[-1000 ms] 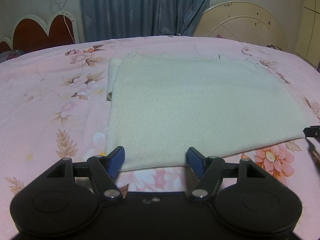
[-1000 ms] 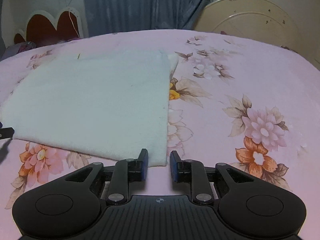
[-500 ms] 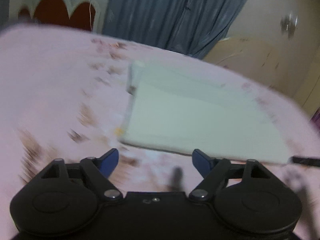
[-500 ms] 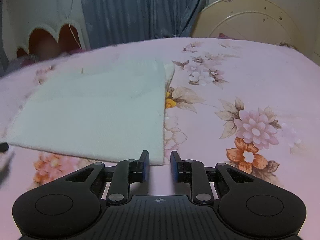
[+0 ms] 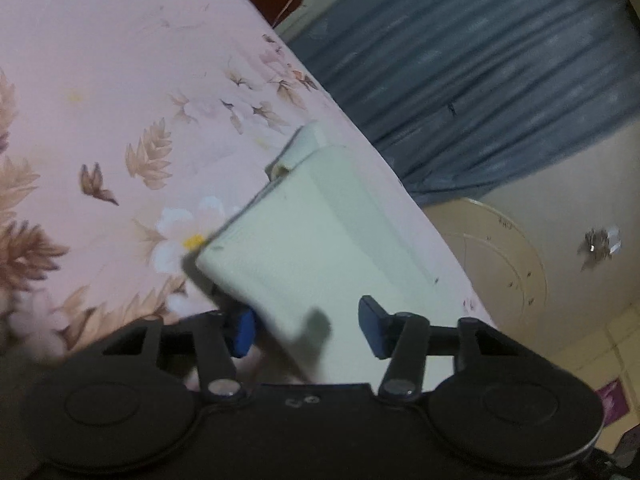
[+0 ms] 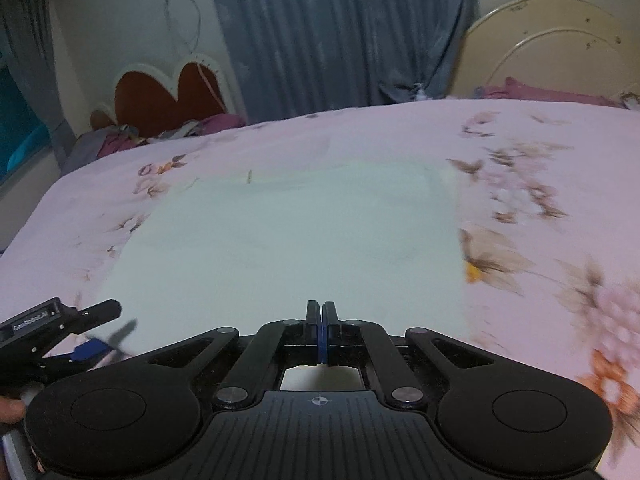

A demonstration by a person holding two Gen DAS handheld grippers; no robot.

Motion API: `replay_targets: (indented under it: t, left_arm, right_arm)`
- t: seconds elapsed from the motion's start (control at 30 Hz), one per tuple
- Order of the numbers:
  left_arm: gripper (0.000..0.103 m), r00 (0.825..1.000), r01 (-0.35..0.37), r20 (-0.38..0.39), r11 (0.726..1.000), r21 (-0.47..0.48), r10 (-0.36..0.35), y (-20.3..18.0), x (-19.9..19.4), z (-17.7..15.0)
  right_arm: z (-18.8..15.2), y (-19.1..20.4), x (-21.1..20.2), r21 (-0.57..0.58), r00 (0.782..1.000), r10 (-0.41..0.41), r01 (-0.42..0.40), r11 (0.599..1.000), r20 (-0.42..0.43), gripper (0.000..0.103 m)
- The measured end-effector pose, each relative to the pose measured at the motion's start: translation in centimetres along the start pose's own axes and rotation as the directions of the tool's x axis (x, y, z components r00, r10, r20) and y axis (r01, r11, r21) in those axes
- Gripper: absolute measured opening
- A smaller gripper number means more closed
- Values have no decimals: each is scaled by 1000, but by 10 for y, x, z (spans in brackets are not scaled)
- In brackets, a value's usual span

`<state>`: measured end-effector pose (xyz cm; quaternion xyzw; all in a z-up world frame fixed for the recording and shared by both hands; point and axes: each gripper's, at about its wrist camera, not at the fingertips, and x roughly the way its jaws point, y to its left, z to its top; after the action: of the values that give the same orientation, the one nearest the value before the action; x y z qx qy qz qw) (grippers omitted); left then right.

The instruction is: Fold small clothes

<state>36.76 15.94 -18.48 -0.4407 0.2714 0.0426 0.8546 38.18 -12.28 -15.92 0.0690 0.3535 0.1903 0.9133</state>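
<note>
Pink floral bedsheet point(image 6: 520, 140): cloth point(image 6: 288, 236) lies ahead. Right gripper point(image 6: 322, 332) clamped on near hem; left gripper point(image 5: 306, 328), rolled, closing, straddles its corner, pads apart.

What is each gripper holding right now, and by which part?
Right gripper: shut, apparently pinching the white garment at its near edge. Left gripper: jaws have just been closing with the garment's near-left corner between them, not visibly clamped.

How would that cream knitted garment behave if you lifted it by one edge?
Probably floppy: the cream garment lies flat in soft layers on the pink floral bedsheet, so it should drape. Its ribbed knit looks grippy rather than slippery. It seems light, as its near corner lifts between the left gripper fingers.
</note>
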Motion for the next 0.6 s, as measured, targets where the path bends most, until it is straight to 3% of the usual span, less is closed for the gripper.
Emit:
replay_targets:
  t: [0.1, 0.3, 0.47, 0.53, 0.6]
  left_arm:
    - [47, 1000, 6, -14, 1000, -12, -6, -1, 13, 10]
    - [19, 1000, 0, -3, 995, -96, 0, 11, 29, 23]
    - [17, 1000, 2, -8, 997, -83, -3, 11, 35, 29]
    - [13, 1000, -12, -8, 998, -66, 11, 10, 33, 27]
    - [8, 999, -27, -20, 999, -28, 27, 6, 29, 27]
  right_arm:
    - [13, 16, 27, -9, 1000, 20, -20, 1000, -17, 0]
    - [36, 40, 70, -40, 998, 42, -44, 998, -38, 0]
    - [35, 42, 92, -30, 997, 52, -54, 998, -51, 0]
    - [25, 38, 111, -37, 992, 34, -38, 999, -118, 0]
    - [23, 37, 112, -40, 994, 40, -44, 998, -100, 0]
